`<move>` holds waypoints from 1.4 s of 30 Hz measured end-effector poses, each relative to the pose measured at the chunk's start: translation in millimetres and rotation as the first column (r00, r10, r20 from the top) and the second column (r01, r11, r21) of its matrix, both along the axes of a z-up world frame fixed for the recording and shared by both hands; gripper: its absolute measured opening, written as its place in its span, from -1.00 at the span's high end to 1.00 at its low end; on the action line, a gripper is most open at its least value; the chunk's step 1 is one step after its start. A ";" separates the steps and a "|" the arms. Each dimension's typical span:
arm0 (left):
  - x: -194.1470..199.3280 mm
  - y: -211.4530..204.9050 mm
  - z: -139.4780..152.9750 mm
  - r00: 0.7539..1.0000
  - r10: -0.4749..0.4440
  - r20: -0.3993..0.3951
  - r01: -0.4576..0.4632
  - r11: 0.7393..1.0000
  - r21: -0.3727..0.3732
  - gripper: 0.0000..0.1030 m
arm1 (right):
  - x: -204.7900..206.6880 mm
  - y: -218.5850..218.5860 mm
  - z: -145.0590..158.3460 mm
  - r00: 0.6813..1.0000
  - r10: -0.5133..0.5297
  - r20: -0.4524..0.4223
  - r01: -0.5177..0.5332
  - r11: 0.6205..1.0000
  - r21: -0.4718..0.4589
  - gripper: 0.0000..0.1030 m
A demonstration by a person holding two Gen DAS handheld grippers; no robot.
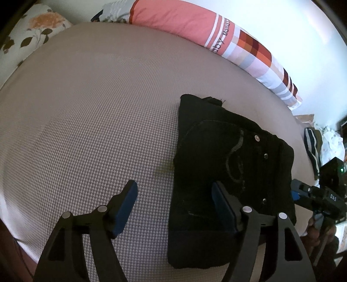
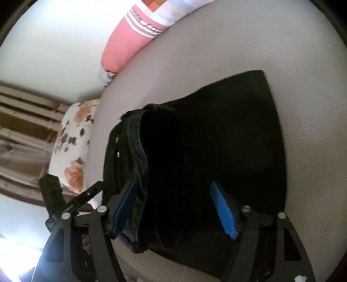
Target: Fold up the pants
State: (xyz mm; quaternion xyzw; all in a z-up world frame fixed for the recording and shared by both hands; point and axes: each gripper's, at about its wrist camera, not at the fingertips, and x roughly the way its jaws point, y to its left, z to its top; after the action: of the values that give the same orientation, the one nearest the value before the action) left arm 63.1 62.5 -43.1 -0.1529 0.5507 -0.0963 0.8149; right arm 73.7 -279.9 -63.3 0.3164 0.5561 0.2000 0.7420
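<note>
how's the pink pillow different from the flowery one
The pink pillow is long, plain pink with white stripes, lettering and a checked end; the flowery pillow is white with orange blooms and dark leaves. The pink one runs along the wall behind the black pants; the flowery one sits at the bed's far left corner. Both lie on the bed's edge.

The left tool [image 1: 174, 205] points steeply downward with its blue pads spread apart and nothing pressed between them. The right tool [image 2: 173, 208] also tilts downward, its pads [image 2: 223, 209] parted wide, gripping nothing. Part of a hand [image 1: 314, 230] shows beneath the right tool.
</note>
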 end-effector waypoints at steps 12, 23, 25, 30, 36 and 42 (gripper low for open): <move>3.8 -1.8 2.9 1.000 0.013 -0.003 -0.013 1.000 0.023 -0.39 | 28.6 19.8 -3.5 0.999 -0.021 0.027 0.018 0.994 0.109 0.75; 17.4 -28.4 18.7 0.997 -0.062 0.049 0.059 0.996 0.062 -0.39 | 2.0 -15.1 66.7 0.975 -0.146 0.165 0.150 0.989 -0.008 0.80; 21.2 -39.5 23.6 0.994 -0.091 0.066 0.086 0.994 0.072 -0.39 | 1.4 -34.1 60.0 0.969 -0.196 0.152 0.202 0.979 -0.024 0.80; 28.9 -65.5 19.3 0.986 -0.152 0.065 0.144 0.984 0.109 -0.39 | 1.5 -57.7 11.4 0.966 -0.247 0.081 0.257 0.952 -0.164 0.67; 27.6 -78.9 -11.2 0.982 -0.189 -0.003 0.187 0.975 0.122 -0.40 | -0.7 -49.6 18.1 0.967 -0.237 0.088 0.251 0.942 -0.222 0.45; 10.5 -80.1 -10.0 0.975 -0.222 0.008 0.219 0.967 0.130 -0.40 | -31.0 -51.8 34.3 0.972 -0.221 0.077 0.234 0.937 -0.259 0.45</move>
State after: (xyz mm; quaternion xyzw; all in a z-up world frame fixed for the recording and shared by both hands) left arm 73.6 -17.5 -53.1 -0.0368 0.5601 -0.1521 0.8135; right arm 42.7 -331.7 -29.1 0.2709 0.5200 0.0438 0.8089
